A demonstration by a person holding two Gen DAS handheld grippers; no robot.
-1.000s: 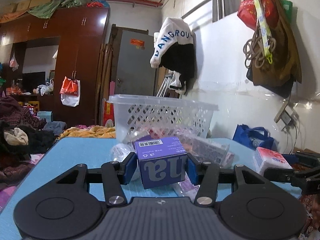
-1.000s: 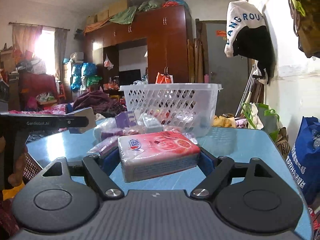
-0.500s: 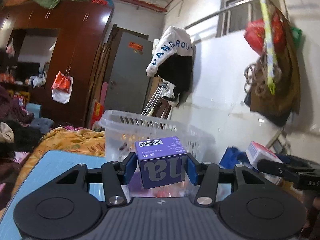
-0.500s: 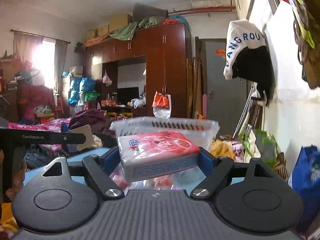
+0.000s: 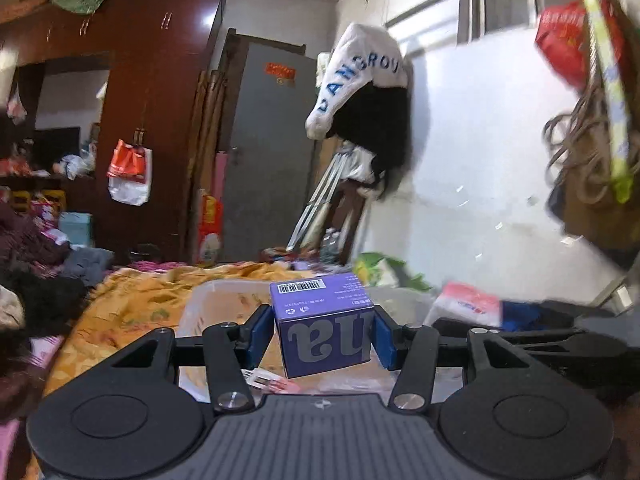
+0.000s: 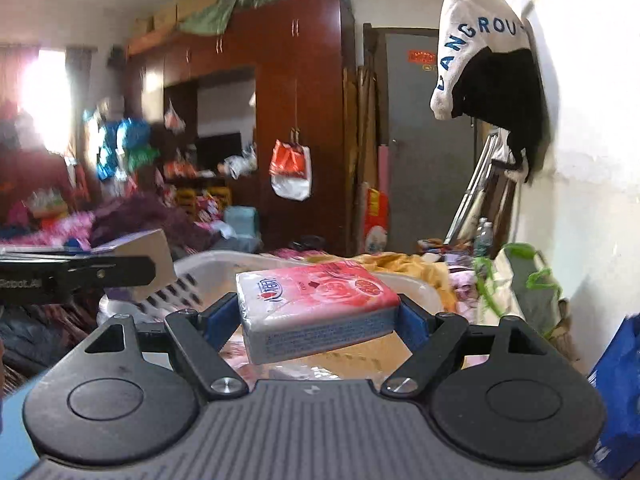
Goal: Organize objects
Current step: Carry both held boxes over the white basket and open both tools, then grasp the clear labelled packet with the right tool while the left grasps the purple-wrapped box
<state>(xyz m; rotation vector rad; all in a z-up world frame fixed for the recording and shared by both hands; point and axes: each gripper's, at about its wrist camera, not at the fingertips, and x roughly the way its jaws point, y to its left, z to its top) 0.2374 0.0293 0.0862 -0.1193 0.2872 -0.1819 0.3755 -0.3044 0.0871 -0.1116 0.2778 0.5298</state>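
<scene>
My left gripper [image 5: 323, 334] pinches the purple box [image 5: 324, 322] between its blue pads, barcode side up, held in the air over the white basket [image 5: 208, 300]. My right gripper [image 6: 320, 322] clamps the pink tissue pack [image 6: 316, 304] across its width, also above the basket [image 6: 200, 266], with wrapped packets lying inside below. Beyond the basket lies a yellow blanket [image 5: 144, 292]. Farther back stand the brown wardrobe [image 6: 304, 92] and grey door [image 5: 268, 152].
</scene>
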